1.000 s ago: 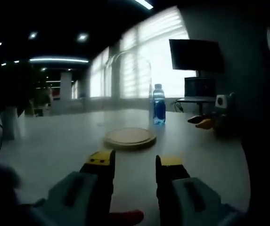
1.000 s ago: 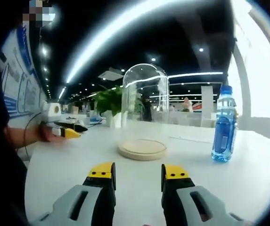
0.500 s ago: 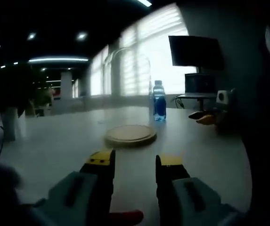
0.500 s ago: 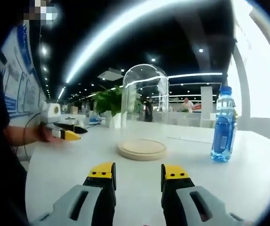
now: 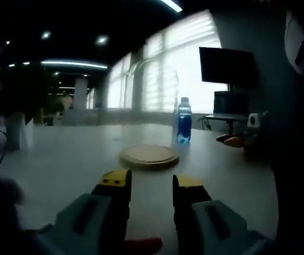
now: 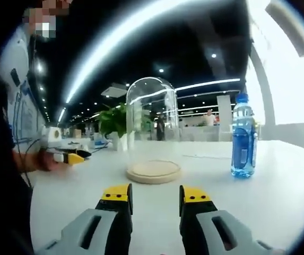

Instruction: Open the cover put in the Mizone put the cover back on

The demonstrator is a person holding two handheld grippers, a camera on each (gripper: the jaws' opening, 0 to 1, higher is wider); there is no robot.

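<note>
Approaching | you shifted both cameras only slightly since a second ago; left gripper [image 5: 149,183] and right gripper [image 6: 153,195] stayed parted, empty | glass cover [image 6: 152,125] remained on its wooden base [image 6: 154,171], Mizone bottle [image 6: 243,135] beside it on the worktop [image 6: 279,196] | opening not started.

A glass dome cover [image 6: 152,122] stands on a round wooden base [image 6: 154,171] on the table [image 6: 279,186]. In the right gripper view, the Mizone bottle [image 6: 243,136] stands to its right, well apart, with a potted plant [image 6: 113,123] behind the cover.

Both cams low over table [image 6: 279,186], near, opposite sides, sharing glass dome [image 6: 152,125], bottle [image 6: 243,137]
</note>
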